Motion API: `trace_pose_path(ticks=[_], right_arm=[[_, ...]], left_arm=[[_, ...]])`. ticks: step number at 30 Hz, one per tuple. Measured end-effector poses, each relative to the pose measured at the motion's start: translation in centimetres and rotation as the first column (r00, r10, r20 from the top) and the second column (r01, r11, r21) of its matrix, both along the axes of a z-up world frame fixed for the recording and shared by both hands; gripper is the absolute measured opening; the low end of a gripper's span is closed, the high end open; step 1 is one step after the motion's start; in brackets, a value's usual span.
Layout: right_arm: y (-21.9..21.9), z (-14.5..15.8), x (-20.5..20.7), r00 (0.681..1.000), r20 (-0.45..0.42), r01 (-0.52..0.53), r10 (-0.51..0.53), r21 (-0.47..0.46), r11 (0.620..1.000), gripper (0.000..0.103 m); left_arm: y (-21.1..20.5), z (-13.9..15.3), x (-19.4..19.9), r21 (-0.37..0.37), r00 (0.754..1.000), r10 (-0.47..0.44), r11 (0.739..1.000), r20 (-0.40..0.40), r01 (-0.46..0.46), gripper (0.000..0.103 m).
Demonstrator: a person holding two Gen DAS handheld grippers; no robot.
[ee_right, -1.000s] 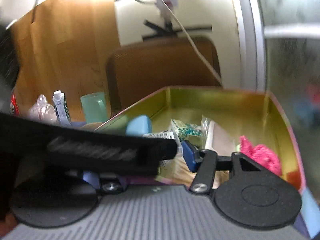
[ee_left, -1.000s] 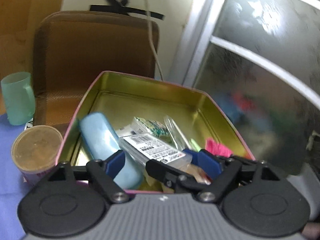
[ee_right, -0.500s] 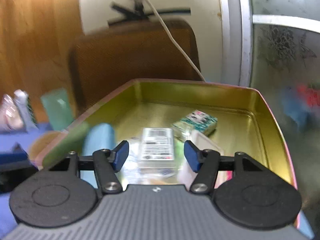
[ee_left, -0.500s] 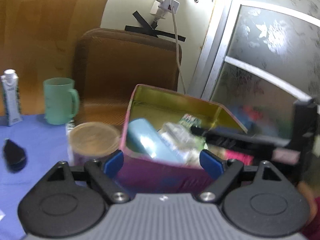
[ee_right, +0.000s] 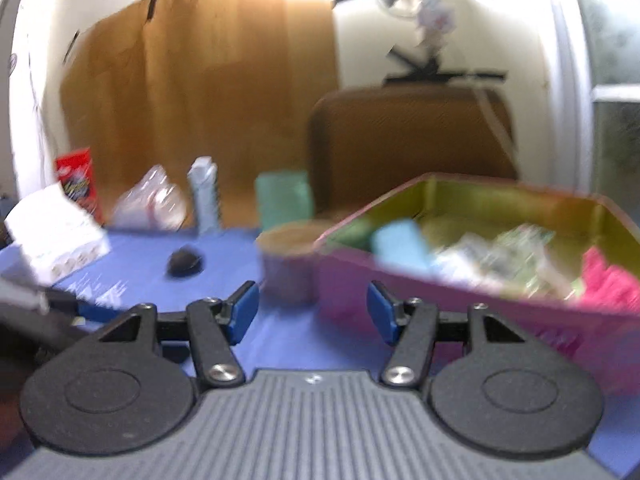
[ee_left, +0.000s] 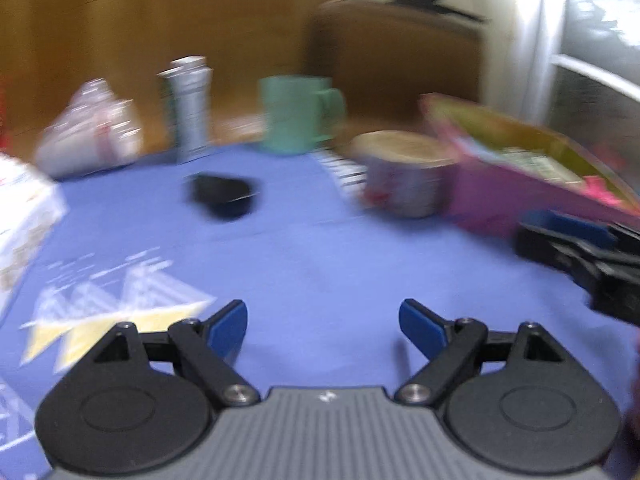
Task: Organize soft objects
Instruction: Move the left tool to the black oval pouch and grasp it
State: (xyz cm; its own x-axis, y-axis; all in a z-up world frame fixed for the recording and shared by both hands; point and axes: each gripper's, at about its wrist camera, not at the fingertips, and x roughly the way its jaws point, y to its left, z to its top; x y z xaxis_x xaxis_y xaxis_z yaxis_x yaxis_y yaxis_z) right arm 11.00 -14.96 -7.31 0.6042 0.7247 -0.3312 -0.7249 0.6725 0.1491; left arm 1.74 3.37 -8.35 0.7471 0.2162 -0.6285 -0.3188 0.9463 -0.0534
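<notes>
While both hand-held grippers, left point(ee_left: 322, 322) and right point(ee_right: 312, 312), stood spread and empty, the tin point(ee_right: 460, 300) sat right. Next pick probably needed a slow, centred approach.

Brown chair point(ee_right: 412, 144) against cream wall point(ee_right: 520, 32), frosted window point(ee_left: 600, 60)

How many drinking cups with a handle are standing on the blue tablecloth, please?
1: the green plastic mug stands at the cloth's far edge, left of the round lidded tin; others may be hidden.
</notes>
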Motion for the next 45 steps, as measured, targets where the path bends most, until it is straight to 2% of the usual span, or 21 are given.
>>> trace_pose_path(ticks=[3, 6, 9, 13, 19, 23, 26, 28, 30, 32, 38, 40, 41, 42, 43, 44, 45], right_arm=[[1.5, -1.0, 0.0, 0.996, -0.084, -0.024, 0.020, -0.043, 0.999, 0.062], [3.3, -1.5, 0.2, 0.990, -0.141, -0.044, 0.029, -0.102, 0.994, 0.063], [4.7, -1.6, -0.8, 0.995, -0.093, -0.062, 0.046, -0.175, 0.983, 0.064], [6.5, -1.6, -1.2, 0.993, -0.087, -0.101, 0.085, -0.196, 0.975, 0.064], [10.6, -1.2, -0.6, 0.985, -0.061, -0.172, 0.162, -0.238, 0.956, 0.064], [13.9, -0.8, -0.1, 0.974, -0.043, -0.227, 0.224, -0.260, 0.938, 0.063], [16.4, -0.6, 0.1, 0.966, 0.013, -0.242, 0.257, -0.298, 0.923, 0.064], [18.0, -0.5, 0.3, 0.961, 0.045, -0.244, 0.272, -0.320, 0.916, 0.066], [19.3, -0.5, 0.9, 0.961, 0.057, -0.235, 0.269, -0.335, 0.912, 0.078], [20.6, -0.3, 1.7, 0.962, 0.051, -0.237, 0.270, -0.343, 0.909, 0.084], [24.9, -0.3, 3.5, 0.956, 0.022, -0.267, 0.293, -0.350, 0.898, 0.091], [25.8, -0.4, 4.6, 0.953, -0.040, -0.297, 0.300, -0.322, 0.899, 0.090], [25.8, -0.4, 5.0, 0.948, -0.071, -0.316, 0.309, -0.301, 0.900, 0.085], [25.6, -0.4, 5.2, 0.940, -0.104, -0.342, 0.325, -0.273, 0.899, 0.073], [25.3, -0.4, 5.3, 0.931, -0.123, -0.363, 0.343, -0.251, 0.897, 0.067], [25.2, -0.5, 4.8, 0.932, -0.119, -0.362, 0.343, -0.248, 0.899, 0.056], [24.9, -0.5, 4.3, 0.932, -0.109, -0.361, 0.344, -0.251, 0.898, 0.051]], left_arm=[[1.1, -0.5, -1.0, 0.056, 0.999, 0.051, 0.997, 0.004, -0.051, 0.089], [1.6, -0.3, -1.4, 0.052, 0.997, 0.078, 0.996, 0.011, -0.078, 0.092], [2.5, -0.3, -1.3, 0.070, 0.994, 0.112, 0.991, -0.006, -0.112, 0.095], [4.8, -0.6, -1.4, 0.100, 0.982, 0.185, 0.978, -0.026, -0.182, 0.100], [9.2, -0.9, -2.5, 0.062, 0.946, 0.324, 0.945, -0.026, -0.322, 0.100], [9.9, -0.9, -2.8, 0.054, 0.932, 0.363, 0.931, -0.022, -0.361, 0.100], [10.1, -0.8, -3.1, 0.046, 0.925, 0.379, 0.925, -0.018, -0.378, 0.099], [10.2, -0.7, -3.2, 0.041, 0.920, 0.391, 0.920, -0.016, -0.390, 0.099], [10.1, -0.7, -3.2, 0.045, 0.917, 0.398, 0.917, -0.019, -0.397, 0.099], [10.0, -0.7, -3.2, 0.051, 0.915, 0.403, 0.914, -0.021, -0.401, 0.099], [10.2, -0.8, -3.0, 0.053, 0.913, 0.407, 0.912, -0.022, -0.406, 0.100], [10.2, -0.8, -2.9, 0.054, 0.913, 0.408, 0.912, -0.023, -0.406, 0.100], [10.3, -0.8, -2.9, 0.055, 0.913, 0.407, 0.913, -0.023, -0.405, 0.100], [10.3, -0.8, -2.9, 0.055, 0.913, 0.406, 0.913, -0.024, -0.405, 0.100], [10.3, -0.8, -2.9, 0.055, 0.913, 0.406, 0.913, -0.024, -0.405, 0.100], [10.3, -0.8, -2.9, 0.056, 0.913, 0.407, 0.913, -0.024, -0.405, 0.100], [10.3, -0.8, -2.9, 0.056, 0.914, 0.406, 0.913, -0.024, -0.404, 0.100]])
